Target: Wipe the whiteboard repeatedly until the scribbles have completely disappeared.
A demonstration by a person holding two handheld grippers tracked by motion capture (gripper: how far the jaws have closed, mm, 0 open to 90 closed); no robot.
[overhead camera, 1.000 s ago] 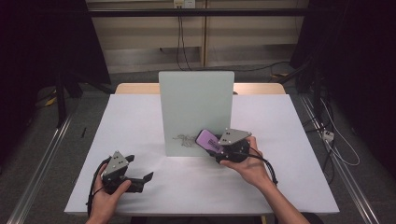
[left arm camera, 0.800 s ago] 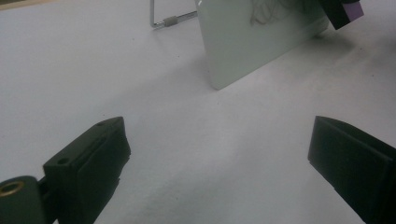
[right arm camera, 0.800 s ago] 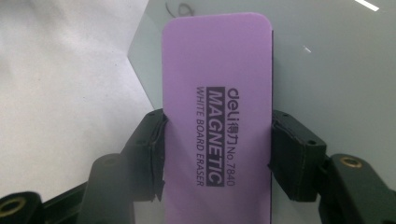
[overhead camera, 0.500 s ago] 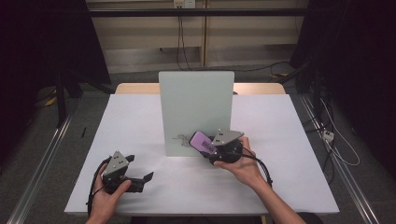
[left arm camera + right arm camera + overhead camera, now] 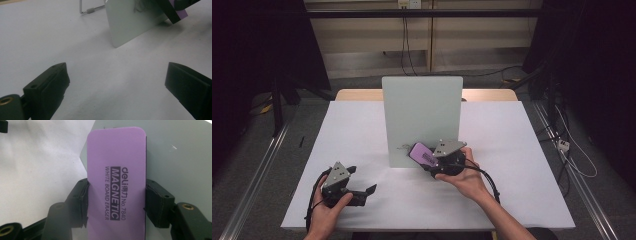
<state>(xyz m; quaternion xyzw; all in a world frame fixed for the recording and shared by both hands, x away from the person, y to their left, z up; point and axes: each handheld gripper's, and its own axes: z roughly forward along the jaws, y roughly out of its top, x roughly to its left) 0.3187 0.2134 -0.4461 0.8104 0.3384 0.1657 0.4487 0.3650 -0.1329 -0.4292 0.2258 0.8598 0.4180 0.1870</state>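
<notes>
We hold the flat purple rectangular whiteboard eraser [image 5: 116,182] in our right tongs [image 5: 432,162], whose two black jaws clamp its long edges, one on each side. Its face carries black print reading "MAGNETIC WHITE BOARD ERASER". In the high view the eraser [image 5: 422,153] sits against the lower right part of the upright pale grey-green rectangular whiteboard [image 5: 422,112], which stands on the white bench [image 5: 522,165] near its middle. In the left gripper view, the eraser's dark underside is turned toward the board's [image 5: 130,22] face, with a thin metal wire stand [image 5: 91,10] just behind the board. Our left tongs [image 5: 362,192] rest low over the bench at its near left corner, well apart from the board, released, their jaws standing wide with nothing but bare bench between them.
</notes>
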